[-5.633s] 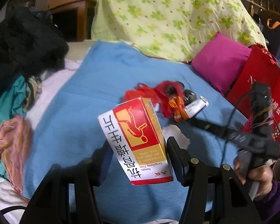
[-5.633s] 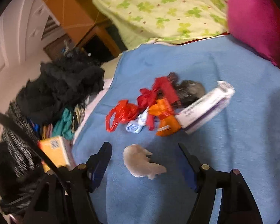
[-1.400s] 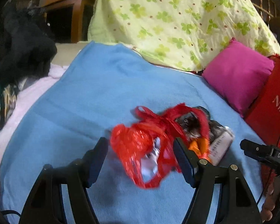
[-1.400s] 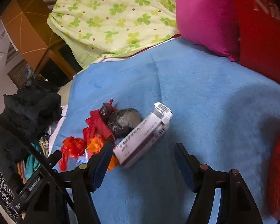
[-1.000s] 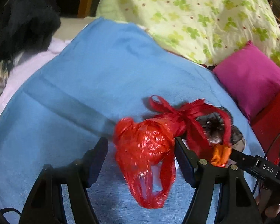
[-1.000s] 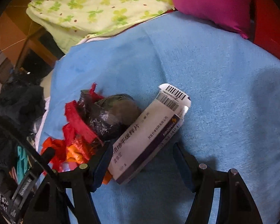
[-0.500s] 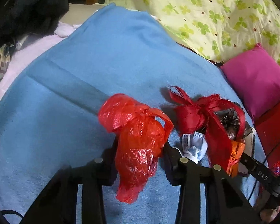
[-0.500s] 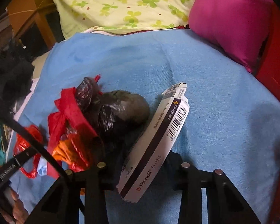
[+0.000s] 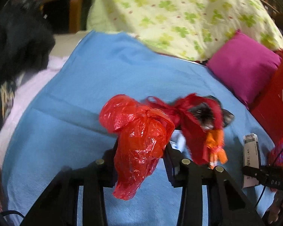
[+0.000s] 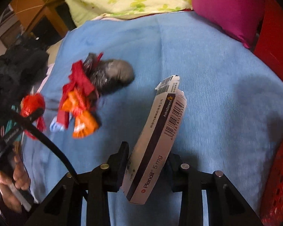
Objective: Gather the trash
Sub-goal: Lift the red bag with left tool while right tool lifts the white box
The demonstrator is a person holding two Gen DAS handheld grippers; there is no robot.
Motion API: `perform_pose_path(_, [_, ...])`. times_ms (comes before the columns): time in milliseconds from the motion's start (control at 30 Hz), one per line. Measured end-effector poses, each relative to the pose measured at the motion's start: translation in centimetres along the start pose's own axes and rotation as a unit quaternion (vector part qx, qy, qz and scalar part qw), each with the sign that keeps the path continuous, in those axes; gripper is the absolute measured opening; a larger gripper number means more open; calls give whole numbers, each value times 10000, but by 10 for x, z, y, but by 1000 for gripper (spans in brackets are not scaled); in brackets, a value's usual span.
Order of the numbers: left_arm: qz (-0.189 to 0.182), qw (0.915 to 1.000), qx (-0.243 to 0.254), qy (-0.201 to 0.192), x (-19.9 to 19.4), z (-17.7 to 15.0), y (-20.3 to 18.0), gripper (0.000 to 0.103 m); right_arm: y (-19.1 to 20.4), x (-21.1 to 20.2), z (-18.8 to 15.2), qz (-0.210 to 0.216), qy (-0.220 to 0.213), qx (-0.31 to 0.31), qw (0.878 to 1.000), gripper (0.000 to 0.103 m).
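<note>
My left gripper (image 9: 141,150) is shut on a crumpled red plastic bag (image 9: 139,131) and holds it above the blue blanket (image 9: 84,94). My right gripper (image 10: 147,162) is shut on a long white medicine box (image 10: 156,141) and holds it off the blanket; the box also shows in the left wrist view (image 9: 251,160). A dark red ribbon bag (image 9: 194,124), a black bag (image 10: 113,75) and an orange wrapper (image 10: 81,116) hang or lie together between the two grippers.
A green-patterned quilt (image 9: 179,18) and a magenta pillow (image 9: 243,64) lie at the back. A red bag (image 9: 277,101) stands at the right. A red mesh basket (image 10: 281,179) is at lower right. Dark clothes (image 9: 18,43) are piled at the left.
Both grippers have closed, the left on the red bag and the right on the medicine box, and lifted them. The ribbon bag cluster has shifted with the pull.
</note>
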State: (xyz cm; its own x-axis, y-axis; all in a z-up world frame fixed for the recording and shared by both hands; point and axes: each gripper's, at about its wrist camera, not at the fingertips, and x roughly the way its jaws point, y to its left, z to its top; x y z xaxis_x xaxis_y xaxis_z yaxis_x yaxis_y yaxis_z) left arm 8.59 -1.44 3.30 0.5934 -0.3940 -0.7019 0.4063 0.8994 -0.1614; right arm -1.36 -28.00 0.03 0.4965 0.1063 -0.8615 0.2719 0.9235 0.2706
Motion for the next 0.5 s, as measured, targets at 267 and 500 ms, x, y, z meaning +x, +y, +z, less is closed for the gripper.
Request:
perform_pose_path(267, [-808,9964,174,206,-23,-19,-22,42,-6,-10,-14,75,171,97,9998,70])
perform_pose_path(500, [-1007,9921,146,732,-22,-51,-36,43,-13,-16,-16,-585,-94,325,9977,70])
